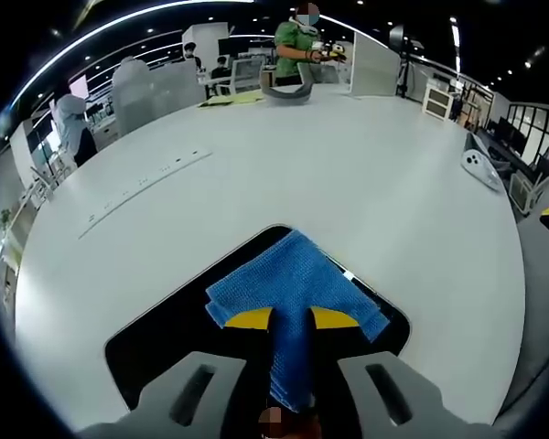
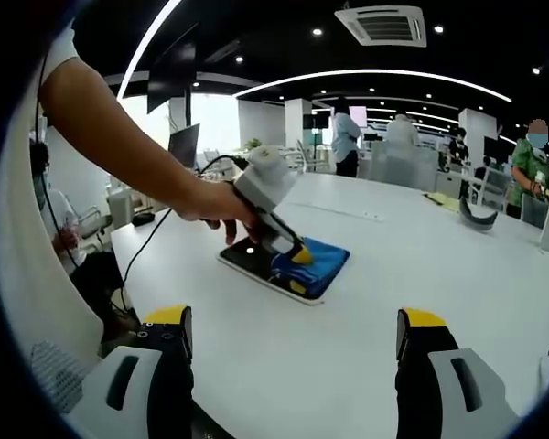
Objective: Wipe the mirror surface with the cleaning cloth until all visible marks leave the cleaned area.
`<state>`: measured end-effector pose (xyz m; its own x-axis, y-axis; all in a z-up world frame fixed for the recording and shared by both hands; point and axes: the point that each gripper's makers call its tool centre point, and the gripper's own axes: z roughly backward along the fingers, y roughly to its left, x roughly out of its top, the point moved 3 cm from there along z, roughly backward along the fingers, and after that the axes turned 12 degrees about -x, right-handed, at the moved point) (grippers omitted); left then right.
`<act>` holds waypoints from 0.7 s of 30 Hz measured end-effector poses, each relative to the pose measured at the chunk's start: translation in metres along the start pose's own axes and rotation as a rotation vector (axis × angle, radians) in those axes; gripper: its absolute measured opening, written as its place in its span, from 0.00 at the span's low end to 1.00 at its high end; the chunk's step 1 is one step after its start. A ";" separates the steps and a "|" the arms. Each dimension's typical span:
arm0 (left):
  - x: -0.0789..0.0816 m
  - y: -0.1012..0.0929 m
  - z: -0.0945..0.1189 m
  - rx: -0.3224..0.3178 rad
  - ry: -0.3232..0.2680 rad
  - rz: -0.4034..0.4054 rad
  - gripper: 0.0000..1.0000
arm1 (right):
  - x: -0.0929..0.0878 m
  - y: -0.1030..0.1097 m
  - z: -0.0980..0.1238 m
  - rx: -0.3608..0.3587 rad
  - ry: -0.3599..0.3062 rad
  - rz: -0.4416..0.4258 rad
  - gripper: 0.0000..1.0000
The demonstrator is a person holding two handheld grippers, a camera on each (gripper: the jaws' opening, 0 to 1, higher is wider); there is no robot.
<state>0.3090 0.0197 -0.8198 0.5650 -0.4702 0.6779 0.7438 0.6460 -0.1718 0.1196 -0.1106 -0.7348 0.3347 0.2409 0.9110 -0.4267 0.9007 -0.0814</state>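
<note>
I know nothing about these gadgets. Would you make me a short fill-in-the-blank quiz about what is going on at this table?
1. The cleaning cloth is coloured ____.
2. The cloth lies on a dark mirror that rests flat on a large ____ table.
3. The left gripper presses the cloth while a person's ____ holds it.
4. The right gripper hangs above the table with its jaws ____.

Missing words: blue; white; hand; open

The white worktop carries a dark mirror, with a grey curved object far off.
</note>
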 end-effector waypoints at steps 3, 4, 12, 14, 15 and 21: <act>-0.002 0.002 0.002 0.000 0.000 0.001 0.13 | 0.000 0.000 0.000 0.000 0.000 0.000 0.92; -0.002 0.003 0.003 0.001 0.000 0.002 0.13 | 0.001 0.000 0.000 0.001 0.000 0.000 0.92; -0.006 0.007 0.008 -0.001 -0.003 0.006 0.12 | 0.001 0.002 -0.002 0.004 0.003 0.007 0.92; -0.007 0.007 0.009 -0.001 -0.004 0.007 0.12 | 0.002 0.002 -0.002 0.005 0.002 0.009 0.92; -0.007 0.008 0.009 -0.001 -0.003 0.008 0.12 | 0.002 0.003 -0.002 0.005 0.003 0.010 0.92; -0.009 0.009 0.012 0.003 -0.003 0.011 0.12 | 0.002 0.005 -0.001 0.008 0.003 0.012 0.92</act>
<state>0.3063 0.0370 -0.8191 0.5721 -0.4616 0.6779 0.7365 0.6529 -0.1770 0.1193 -0.1052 -0.7336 0.3321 0.2530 0.9087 -0.4375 0.8948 -0.0893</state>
